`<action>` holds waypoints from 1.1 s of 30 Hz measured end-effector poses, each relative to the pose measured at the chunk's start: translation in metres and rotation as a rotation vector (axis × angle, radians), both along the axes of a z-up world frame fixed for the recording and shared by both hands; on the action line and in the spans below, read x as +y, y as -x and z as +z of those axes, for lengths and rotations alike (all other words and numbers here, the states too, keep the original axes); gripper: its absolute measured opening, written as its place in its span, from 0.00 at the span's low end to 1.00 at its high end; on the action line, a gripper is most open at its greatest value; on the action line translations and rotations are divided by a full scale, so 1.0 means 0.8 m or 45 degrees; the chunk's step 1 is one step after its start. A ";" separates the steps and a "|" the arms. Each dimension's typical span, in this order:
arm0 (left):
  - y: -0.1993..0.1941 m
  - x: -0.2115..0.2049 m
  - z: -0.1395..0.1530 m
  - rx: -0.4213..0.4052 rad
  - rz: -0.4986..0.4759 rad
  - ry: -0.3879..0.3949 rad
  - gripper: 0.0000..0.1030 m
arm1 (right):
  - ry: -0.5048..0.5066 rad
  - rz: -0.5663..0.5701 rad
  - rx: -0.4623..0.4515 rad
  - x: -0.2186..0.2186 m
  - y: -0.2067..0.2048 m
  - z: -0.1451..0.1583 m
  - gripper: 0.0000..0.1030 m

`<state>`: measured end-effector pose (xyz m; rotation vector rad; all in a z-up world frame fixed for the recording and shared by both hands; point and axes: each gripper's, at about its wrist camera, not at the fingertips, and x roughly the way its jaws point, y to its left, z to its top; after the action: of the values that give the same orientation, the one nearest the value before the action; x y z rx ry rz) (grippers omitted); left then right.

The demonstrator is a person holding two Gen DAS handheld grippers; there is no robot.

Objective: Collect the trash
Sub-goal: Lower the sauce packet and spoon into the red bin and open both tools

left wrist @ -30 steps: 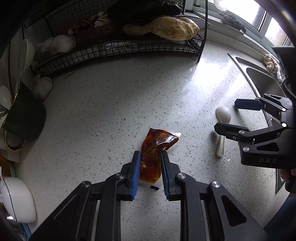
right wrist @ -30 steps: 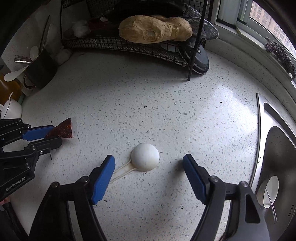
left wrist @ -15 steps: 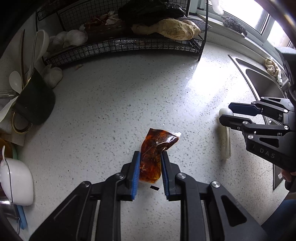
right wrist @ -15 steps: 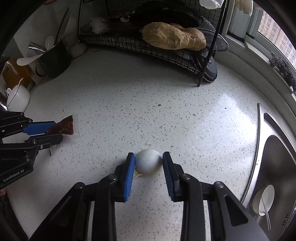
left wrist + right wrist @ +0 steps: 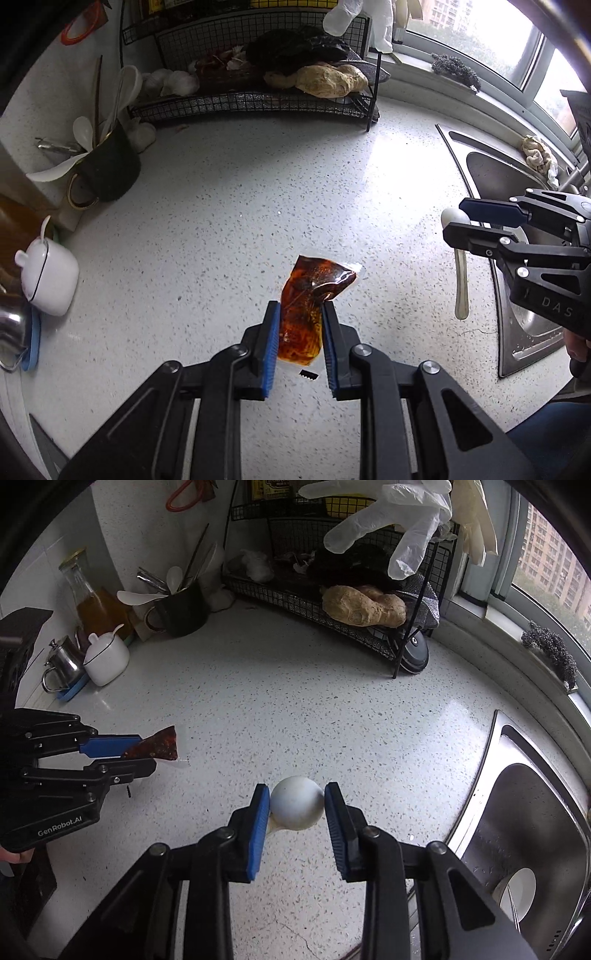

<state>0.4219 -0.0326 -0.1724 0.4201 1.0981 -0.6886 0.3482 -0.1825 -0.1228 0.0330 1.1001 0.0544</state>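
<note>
Holding a reddish-brown sauce packet [image 5: 308, 299] in my left gripper [image 5: 300, 308], pads clamped on its lower half, I have it above the speckled countertop [image 5: 221, 229]. My right gripper [image 5: 297, 801] is closed on the bowl of a white spoon [image 5: 297, 806], near the steel sink [image 5: 517, 812].

The left gripper [image 5: 299, 325] points forward and downward, its blue-padded fingers [image 5: 270, 343] closed on a sauce packet [image 5: 308, 306]. Well to its right, the right gripper [image 5: 297, 805] also points forward, its fingers [image 5: 258, 830] clamped on both sides of a white spoon [image 5: 297, 806]'s bowl.
</note>
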 end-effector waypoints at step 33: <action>0.343 0.133 0.013 -0.058 0.389 -0.017 0.19 | -0.088 0.414 -0.043 0.083 0.266 0.037 0.28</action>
<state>0.1472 0.0742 -0.1617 0.2700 1.0950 -0.4006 0.1355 -0.1164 -0.0932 -0.0850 1.0613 0.3833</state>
